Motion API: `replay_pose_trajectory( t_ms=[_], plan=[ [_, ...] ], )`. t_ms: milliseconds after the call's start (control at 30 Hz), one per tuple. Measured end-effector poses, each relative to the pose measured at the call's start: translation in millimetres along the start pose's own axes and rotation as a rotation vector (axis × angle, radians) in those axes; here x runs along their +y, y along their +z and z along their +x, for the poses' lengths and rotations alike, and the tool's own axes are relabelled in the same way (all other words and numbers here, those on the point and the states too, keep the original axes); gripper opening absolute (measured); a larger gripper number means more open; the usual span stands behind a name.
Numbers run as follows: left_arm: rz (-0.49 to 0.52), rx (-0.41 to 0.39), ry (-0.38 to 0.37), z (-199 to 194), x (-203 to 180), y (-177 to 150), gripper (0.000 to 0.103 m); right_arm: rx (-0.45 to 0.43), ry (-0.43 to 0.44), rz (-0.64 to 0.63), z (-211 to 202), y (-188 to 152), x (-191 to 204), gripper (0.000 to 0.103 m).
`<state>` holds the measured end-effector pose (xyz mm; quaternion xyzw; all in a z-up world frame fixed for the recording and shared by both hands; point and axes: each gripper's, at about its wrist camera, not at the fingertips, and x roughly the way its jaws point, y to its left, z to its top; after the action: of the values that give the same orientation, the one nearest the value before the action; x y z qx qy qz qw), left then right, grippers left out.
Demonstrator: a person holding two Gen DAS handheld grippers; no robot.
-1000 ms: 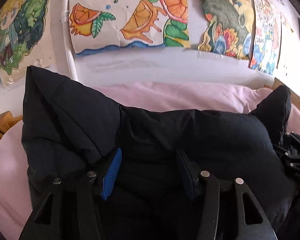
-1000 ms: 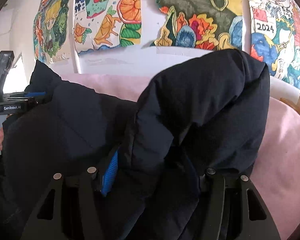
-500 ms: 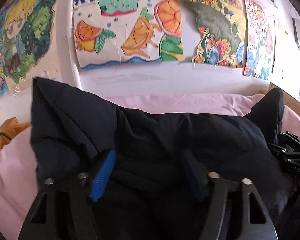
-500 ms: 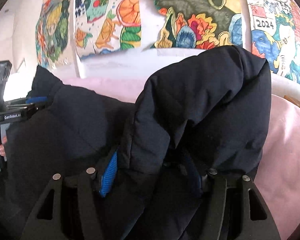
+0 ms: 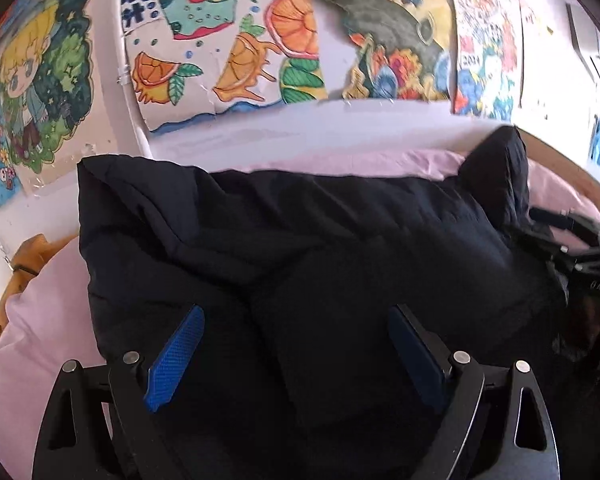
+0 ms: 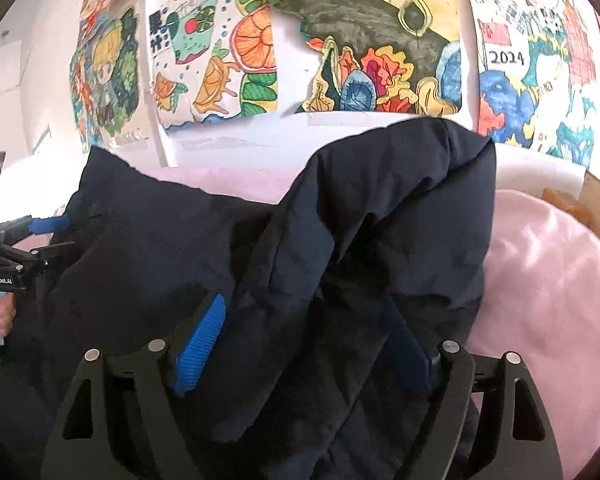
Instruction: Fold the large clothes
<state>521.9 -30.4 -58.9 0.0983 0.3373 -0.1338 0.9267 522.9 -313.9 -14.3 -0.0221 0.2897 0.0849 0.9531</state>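
A large dark navy padded jacket (image 5: 300, 248) lies bunched on a pink bed sheet (image 5: 40, 304). My left gripper (image 5: 296, 340) has its blue-padded fingers (image 5: 176, 356) spread wide with jacket fabric bulging between them. My right gripper (image 6: 308, 340) also has jacket fabric between its blue-padded fingers (image 6: 200, 344), and a thick fold of the jacket (image 6: 400, 208) stands up above it. The left gripper shows at the left edge of the right wrist view (image 6: 40, 236); the right gripper shows at the right edge of the left wrist view (image 5: 572, 248).
A white wall with colourful drawings (image 5: 236, 48) rises right behind the bed. A mustard-yellow cloth (image 5: 28, 256) lies at the bed's left edge. A wooden bed frame (image 6: 596, 208) borders the pink sheet (image 6: 548, 280) on the right.
Both grippers have dropped a little with the jacket. The left gripper's fingers have spread wider, and the jacket's left corner sits lower and flatter.
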Motion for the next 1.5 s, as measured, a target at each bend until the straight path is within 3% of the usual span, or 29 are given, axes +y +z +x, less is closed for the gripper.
replay_pose_trajectory(
  t_ms=[233, 433, 533, 667, 867, 1000, 1233, 1400, 1500],
  plan=[
    [0.005, -0.001, 0.015, -22, -11, -3, 0.103, 0.007, 0.009, -0.060, -30, 3, 10, 0.084],
    [0.007, -0.038, -0.005, -55, -22, -8, 0.103, 0.002, 0.011, -0.154, -73, 6, 27, 0.089],
    [0.007, -0.057, -0.023, -77, -26, -13, 0.103, -0.004, 0.016, -0.191, -101, 9, 37, 0.091],
    [0.019, -0.087, -0.030, -115, -31, -22, 0.103, -0.028, 0.022, -0.227, -145, 10, 54, 0.101],
    [0.042, -0.120, -0.054, -176, -37, -35, 0.103, -0.010, 0.047, -0.254, -213, 6, 81, 0.101],
    [0.041, -0.090, -0.078, -211, -40, -45, 0.103, -0.010, 0.077, -0.320, -250, -7, 107, 0.101],
    [-0.047, -0.092, -0.193, -261, -24, -77, 0.103, 0.036, 0.153, -0.436, -288, -42, 147, 0.101],
    [-0.077, -0.107, -0.255, -282, -7, -100, 0.103, 0.133, 0.222, -0.530, -301, -77, 167, 0.101],
    [-0.041, -0.126, -0.258, -291, -5, -107, 0.103, 0.200, 0.258, -0.597, -305, -103, 180, 0.101]
  ],
)
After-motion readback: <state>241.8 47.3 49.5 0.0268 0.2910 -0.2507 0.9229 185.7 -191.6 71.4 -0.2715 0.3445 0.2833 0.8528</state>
